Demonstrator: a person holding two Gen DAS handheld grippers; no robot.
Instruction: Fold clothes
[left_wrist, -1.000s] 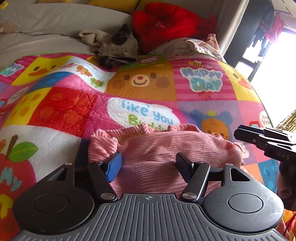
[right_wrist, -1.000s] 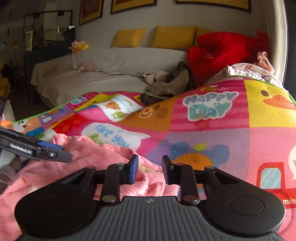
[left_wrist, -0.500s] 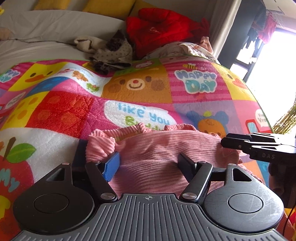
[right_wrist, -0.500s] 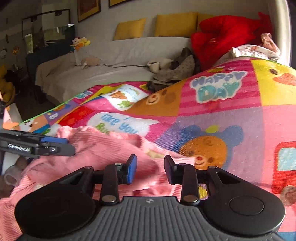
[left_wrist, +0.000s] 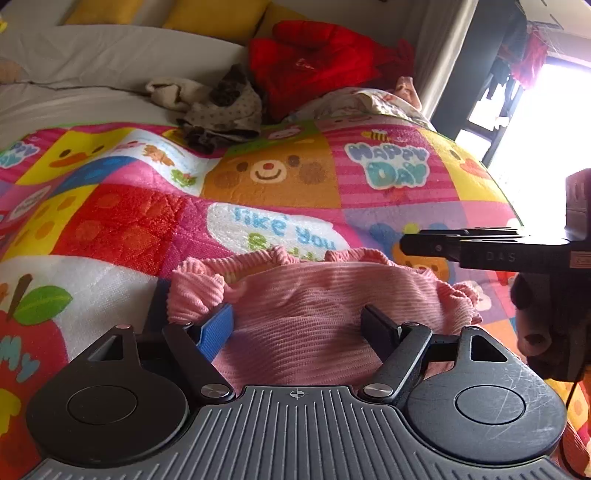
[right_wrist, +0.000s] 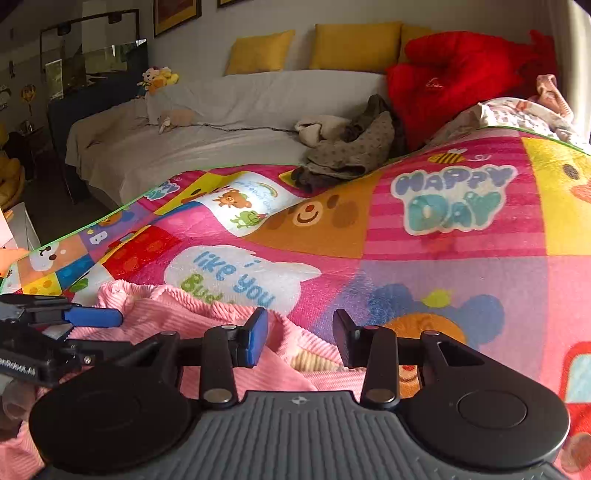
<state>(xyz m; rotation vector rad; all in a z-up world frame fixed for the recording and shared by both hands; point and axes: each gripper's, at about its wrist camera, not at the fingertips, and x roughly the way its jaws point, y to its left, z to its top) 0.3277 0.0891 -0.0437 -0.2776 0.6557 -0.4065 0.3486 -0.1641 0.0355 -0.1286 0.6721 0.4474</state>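
left wrist view: the pink ribbed garment (left_wrist: 314, 310) lies on the patchwork quilt (left_wrist: 280, 177), filling the gap between the left gripper (left_wrist: 299, 325)'s wide-spread fingers (left_wrist: 216, 330). right wrist view: the right gripper (right_wrist: 301, 338) is wide too, the garment's right edge between its fingers.

Left tongs (left_wrist: 297, 326) black with one blue pad, ribbed grey housing, silver pivot screws, right tongs (right_wrist: 299, 338) alike
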